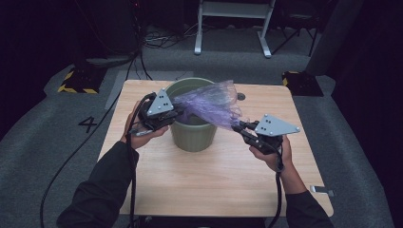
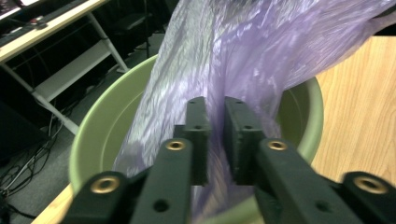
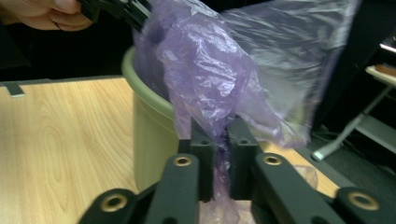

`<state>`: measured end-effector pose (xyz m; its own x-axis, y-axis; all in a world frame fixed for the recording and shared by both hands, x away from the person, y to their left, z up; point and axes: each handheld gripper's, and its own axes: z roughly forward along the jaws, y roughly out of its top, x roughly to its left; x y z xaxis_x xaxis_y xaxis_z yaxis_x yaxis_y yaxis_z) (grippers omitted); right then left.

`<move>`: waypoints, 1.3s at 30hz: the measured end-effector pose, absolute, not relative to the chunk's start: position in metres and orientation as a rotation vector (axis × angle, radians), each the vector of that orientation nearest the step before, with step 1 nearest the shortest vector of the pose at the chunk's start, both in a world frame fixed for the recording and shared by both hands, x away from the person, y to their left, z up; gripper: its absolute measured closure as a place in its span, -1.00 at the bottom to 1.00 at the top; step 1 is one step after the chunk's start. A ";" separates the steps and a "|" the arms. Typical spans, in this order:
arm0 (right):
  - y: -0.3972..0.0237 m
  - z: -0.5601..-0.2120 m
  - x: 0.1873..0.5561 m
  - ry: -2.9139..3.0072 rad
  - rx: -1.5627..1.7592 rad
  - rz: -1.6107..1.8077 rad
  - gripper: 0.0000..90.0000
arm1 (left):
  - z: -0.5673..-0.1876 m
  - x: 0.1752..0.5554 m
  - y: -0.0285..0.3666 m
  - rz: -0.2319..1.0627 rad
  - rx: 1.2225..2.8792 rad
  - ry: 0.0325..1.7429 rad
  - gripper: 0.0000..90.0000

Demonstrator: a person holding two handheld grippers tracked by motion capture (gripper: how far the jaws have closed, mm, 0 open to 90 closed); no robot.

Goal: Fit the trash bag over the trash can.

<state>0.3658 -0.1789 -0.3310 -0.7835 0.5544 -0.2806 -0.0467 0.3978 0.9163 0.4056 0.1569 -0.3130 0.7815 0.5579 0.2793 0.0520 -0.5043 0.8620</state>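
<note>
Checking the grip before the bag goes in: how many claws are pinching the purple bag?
2. The left claw clamps the purple bag over the green bin; the right claw clamps it beside the bin's right side.

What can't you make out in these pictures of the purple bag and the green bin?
- Inside of the green bin: high view, covered by the purple bag stretched above it; left gripper view, the bag hangs in front.
- Bag's lower edge: right gripper view, cut off by the bottom edge beneath the right claw.
- Left claw in the high view: its tips sit under its grey plate.
- Small dark thing on the table behind the bag: high view, too small to name.
</note>
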 end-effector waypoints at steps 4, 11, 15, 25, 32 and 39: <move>-0.167 -0.329 0.360 2.118 0.371 1.414 0.97 | -0.310 0.398 0.165 0.666 1.989 0.460 0.40; -0.147 -0.331 0.347 2.164 0.294 1.407 0.97 | -0.299 0.372 0.163 0.635 1.924 0.445 -0.28; -0.134 -0.339 0.341 2.189 0.270 1.382 0.95 | -0.301 0.354 0.158 0.600 1.891 0.416 -0.44; -0.117 -0.352 0.338 2.240 0.229 1.340 0.94 | -0.299 0.341 0.135 0.594 1.899 0.354 -0.34; -0.116 -0.358 0.337 2.252 0.236 1.334 0.77 | -0.309 0.353 0.133 0.634 1.989 0.340 0.64; -0.125 -0.363 0.335 2.245 0.283 1.365 0.52 | -0.320 0.355 0.147 0.628 1.990 0.311 1.00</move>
<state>0.3352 -0.1248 -0.3630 -0.8566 0.4178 -0.3028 -0.0764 0.4775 0.8753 0.3551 0.1474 -0.3198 0.8330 0.4660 0.2982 -0.0447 -0.4806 0.8758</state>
